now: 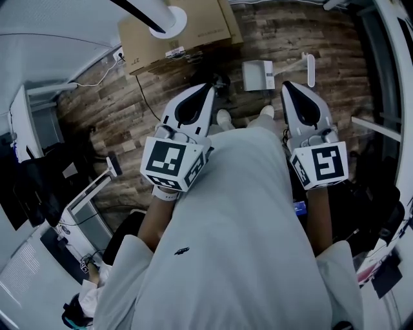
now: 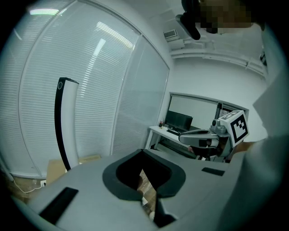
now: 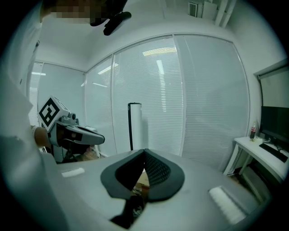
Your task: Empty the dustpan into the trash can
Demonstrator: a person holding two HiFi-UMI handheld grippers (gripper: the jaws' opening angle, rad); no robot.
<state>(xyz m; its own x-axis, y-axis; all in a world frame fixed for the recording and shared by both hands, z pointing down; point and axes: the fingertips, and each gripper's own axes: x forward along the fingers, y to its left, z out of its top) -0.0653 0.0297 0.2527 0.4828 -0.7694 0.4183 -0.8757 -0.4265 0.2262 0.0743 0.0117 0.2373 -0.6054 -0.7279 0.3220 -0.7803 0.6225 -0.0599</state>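
In the head view I hold both grippers out level in front of my body, high above the wood floor. On the floor ahead stands a small white square bin (image 1: 258,75), with a white upright handle (image 1: 310,69) just to its right; I cannot tell whether that handle belongs to the dustpan. My left gripper (image 1: 208,87) (image 2: 142,152) has its jaws together and holds nothing. My right gripper (image 1: 286,85) (image 3: 144,151) is also shut and empty. Each gripper shows in the other's view: the right gripper's marker cube (image 2: 237,126), the left gripper's marker cube (image 3: 49,113).
A cardboard box (image 1: 174,32) lies on the floor at the back left, with a white round stand (image 1: 171,19) on it. A tall white tower with a black stripe (image 2: 65,122) (image 3: 135,126) stands by the blinds. A desk with a monitor (image 2: 178,122) is on the right.
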